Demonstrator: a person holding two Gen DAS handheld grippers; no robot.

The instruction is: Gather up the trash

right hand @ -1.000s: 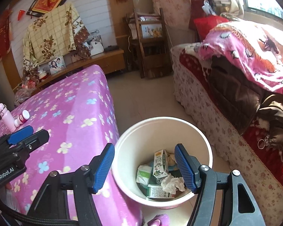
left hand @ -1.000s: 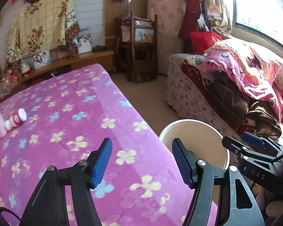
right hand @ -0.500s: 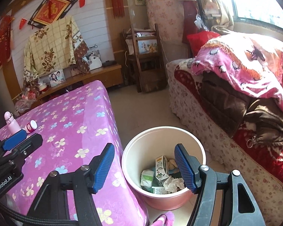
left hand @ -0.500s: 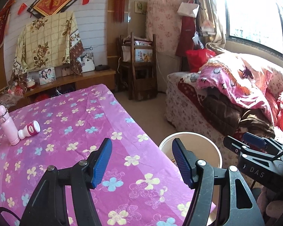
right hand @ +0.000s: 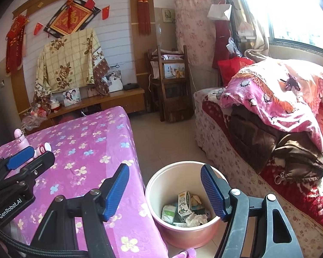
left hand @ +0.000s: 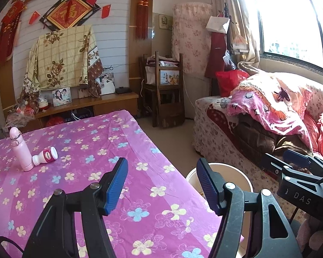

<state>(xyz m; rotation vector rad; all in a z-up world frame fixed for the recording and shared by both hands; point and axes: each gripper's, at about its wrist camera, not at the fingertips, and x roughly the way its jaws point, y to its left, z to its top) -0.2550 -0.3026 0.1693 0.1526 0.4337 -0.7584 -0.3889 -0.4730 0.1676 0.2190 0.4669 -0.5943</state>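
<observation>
Small bottle (left hand: 45,155) lies on its side far left on the table (left hand: 140,193), long axis slanting, touching the upright pink bottle (left hand: 19,149). Left gripper (left hand: 160,186) nearer, empty, jaws apart. Right gripper (right hand: 164,192) empty, jaws opening, over the bin (right hand: 157,185).

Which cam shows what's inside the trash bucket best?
Right wrist. It looks down into the bucket, showing a carton, crumpled tissue and wrappers at the bottom. The left wrist view catches only part of the bucket's rim and inner wall, behind a gripper finger; no contents visible.
</observation>
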